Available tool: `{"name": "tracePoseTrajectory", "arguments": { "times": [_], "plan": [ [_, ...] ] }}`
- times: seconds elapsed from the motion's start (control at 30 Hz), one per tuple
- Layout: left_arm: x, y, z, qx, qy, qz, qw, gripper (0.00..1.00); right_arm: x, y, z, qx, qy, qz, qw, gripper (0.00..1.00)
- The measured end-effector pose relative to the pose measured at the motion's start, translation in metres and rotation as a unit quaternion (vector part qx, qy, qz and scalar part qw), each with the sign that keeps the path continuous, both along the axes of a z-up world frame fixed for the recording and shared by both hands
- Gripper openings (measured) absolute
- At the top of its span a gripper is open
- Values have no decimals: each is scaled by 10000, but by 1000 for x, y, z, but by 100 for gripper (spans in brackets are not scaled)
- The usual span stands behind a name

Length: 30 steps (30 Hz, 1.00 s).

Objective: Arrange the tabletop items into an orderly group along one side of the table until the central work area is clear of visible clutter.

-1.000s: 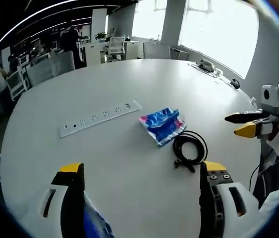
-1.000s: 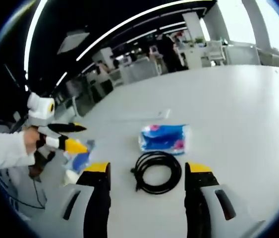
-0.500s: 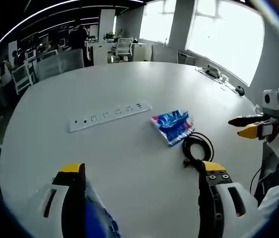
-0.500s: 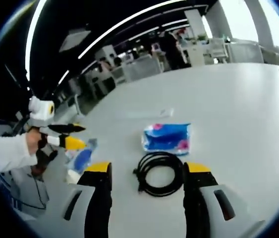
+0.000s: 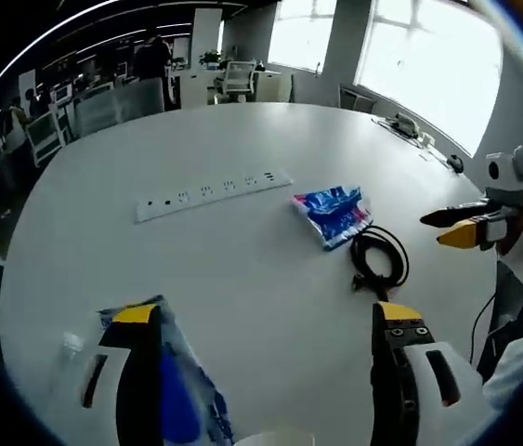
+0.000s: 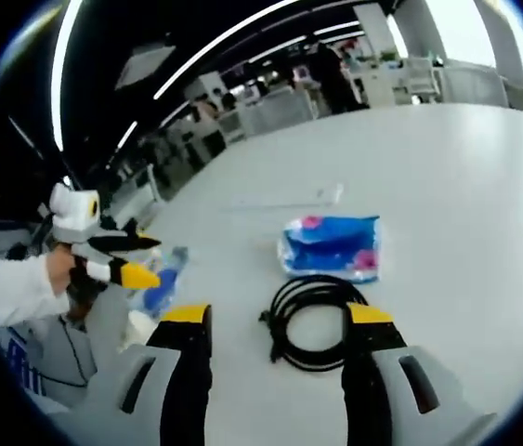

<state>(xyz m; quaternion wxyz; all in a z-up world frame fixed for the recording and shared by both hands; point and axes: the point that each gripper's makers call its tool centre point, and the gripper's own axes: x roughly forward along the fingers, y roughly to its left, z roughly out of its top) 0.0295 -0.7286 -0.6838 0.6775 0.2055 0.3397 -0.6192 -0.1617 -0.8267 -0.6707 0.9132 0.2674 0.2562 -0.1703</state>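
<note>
Roughly at the middle of the right gripper view lies a coiled black cable [image 6: 317, 321], flat on the white desk [image 6: 447, 186], just above the gap between the right gripper's [image 6: 278, 321] yellow-tipped fingers, which stand spread wide with nothing between them. Just above the cable, close to it or touching, lies a blue packet [image 6: 331, 246] with pink marks, sealed as far as can be seen, so its contents cannot be told. Farther up, a long white power strip [image 6: 289, 199] lies across the desk, well apart from the packet.

At the left of that view the left gripper [image 6: 136, 260] comes in, held in a hand [image 6: 57, 269] with a white sleeve, its dark and yellow fingers parted. Just beside and below its tip lies a blue and clear plastic bag [image 6: 159, 283] near the desk edge.

Seen from the left gripper view, the same bag sits at the bottom left [image 5: 182, 390] against the left finger [image 5: 131, 372] of the left gripper [image 5: 266, 321], whose fingers are spread; whether the bag touches that finger cannot be told. The power strip [image 5: 213, 193] lies at upper centre, the packet [image 5: 333, 214] to its right, the cable [image 5: 380, 262] just below the packet. At the right edge the right gripper [image 5: 447, 228] enters with its fingers apart.

Office chairs [image 5: 94, 107] stand beyond the desk's far rim.
</note>
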Motion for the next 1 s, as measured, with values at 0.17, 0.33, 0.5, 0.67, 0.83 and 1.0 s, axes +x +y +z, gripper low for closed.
{"name": "tracePoseTrajectory", "arguments": {
  "times": [0.17,0.33,0.5,0.67,0.83,1.0],
  "plan": [
    [2,-3,2,-81,23,73,9999,96,4,-2,2,-49,54,81,9999,54],
    [-1,2,2,-127,60,97,9999,95,8,-3,4,-80,86,150,9998,54],
    [6,20,-1,-148,163,375,9991,94,20,-2,7,-134,76,307,9994,54],
    [19,45,4,-310,269,790,9960,93,34,5,6,-132,109,508,9986,53],
    [29,67,2,-332,355,1098,9928,92,47,12,4,-126,143,729,9972,52],
    [29,88,-3,-402,483,1416,9879,92,62,22,3,-39,102,899,9959,51]
  ]
}}
